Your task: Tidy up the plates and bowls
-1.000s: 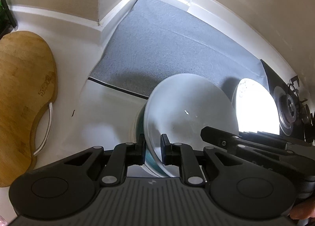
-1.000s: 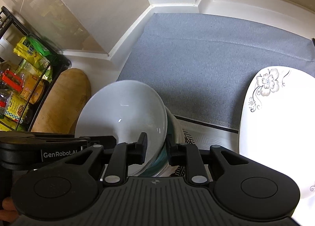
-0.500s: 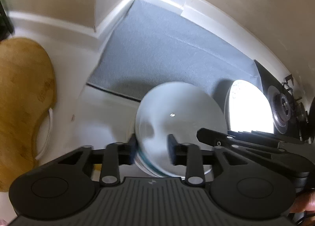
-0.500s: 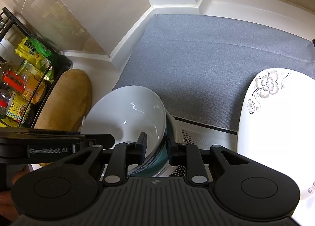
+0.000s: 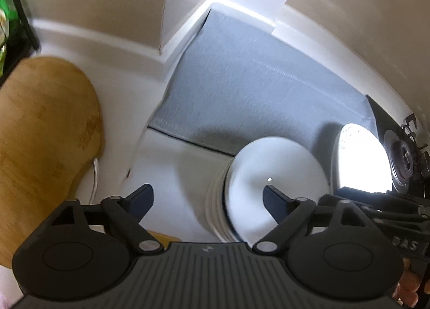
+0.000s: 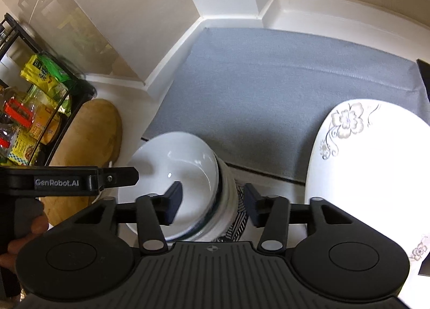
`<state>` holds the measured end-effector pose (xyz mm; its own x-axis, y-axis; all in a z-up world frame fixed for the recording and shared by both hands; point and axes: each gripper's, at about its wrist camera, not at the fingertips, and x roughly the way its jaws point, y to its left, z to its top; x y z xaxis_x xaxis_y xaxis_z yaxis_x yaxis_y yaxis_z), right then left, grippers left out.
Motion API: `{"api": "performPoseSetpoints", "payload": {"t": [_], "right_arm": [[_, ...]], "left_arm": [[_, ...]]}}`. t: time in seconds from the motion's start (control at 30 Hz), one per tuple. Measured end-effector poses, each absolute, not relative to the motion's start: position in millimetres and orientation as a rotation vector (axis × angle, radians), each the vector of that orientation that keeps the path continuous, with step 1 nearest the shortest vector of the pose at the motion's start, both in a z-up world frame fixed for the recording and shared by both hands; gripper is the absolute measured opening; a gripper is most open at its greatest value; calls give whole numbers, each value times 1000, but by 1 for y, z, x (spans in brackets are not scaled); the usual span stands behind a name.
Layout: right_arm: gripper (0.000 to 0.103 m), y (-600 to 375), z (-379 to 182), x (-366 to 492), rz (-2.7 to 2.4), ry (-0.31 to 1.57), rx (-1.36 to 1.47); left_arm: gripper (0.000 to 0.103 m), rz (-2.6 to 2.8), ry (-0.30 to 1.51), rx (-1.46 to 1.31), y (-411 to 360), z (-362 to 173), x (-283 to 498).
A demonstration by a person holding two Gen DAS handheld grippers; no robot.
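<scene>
A white bowl [image 5: 276,174] sits on top of a stack of bowls [image 5: 215,206] on the white counter; it also shows in the right wrist view [image 6: 185,174], above a black-patterned bowl [image 6: 237,217]. My left gripper [image 5: 207,198] is open and empty, its right finger over the bowl's rim. My right gripper [image 6: 213,201] is open, its fingers either side of the stack's near rim, holding nothing. A white flower-patterned plate [image 6: 371,174] lies to the right, also visible in the left wrist view [image 5: 360,158].
A grey mat [image 6: 282,88] covers the counter behind the stack. A wooden cutting board [image 5: 40,142] lies at left, a black rack of packets [image 6: 29,110] beyond it. A gas hob [image 5: 403,158] is at the far right. Walls close the back.
Both grippers have opened and let go of the white bowl, which now rests on the stack. The left gripper has shifted left and back.
</scene>
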<state>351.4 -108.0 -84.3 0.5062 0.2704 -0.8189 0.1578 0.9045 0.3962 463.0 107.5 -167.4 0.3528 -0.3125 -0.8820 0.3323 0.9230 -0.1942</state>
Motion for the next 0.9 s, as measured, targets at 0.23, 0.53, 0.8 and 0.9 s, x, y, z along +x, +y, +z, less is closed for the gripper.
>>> {"api": "performPoseSetpoints", "payload": {"t": [0.23,0.53,0.8,0.9], "right_arm": [[66,-108,-104,351,86,1111,511],[67,-115,-124,354,69,1168,606],[68,-114,-130,357,71,1185,610],[69,-112,-133,361,72,1193,613]], "left_arm": [[97,-418,1217,-24,110,-191,471],[97,-409,1289,-72,111,-208,482],[97,-409,1296,-59,106,-212,486],[97,-409,1301,-54,104,-215,487]]}}
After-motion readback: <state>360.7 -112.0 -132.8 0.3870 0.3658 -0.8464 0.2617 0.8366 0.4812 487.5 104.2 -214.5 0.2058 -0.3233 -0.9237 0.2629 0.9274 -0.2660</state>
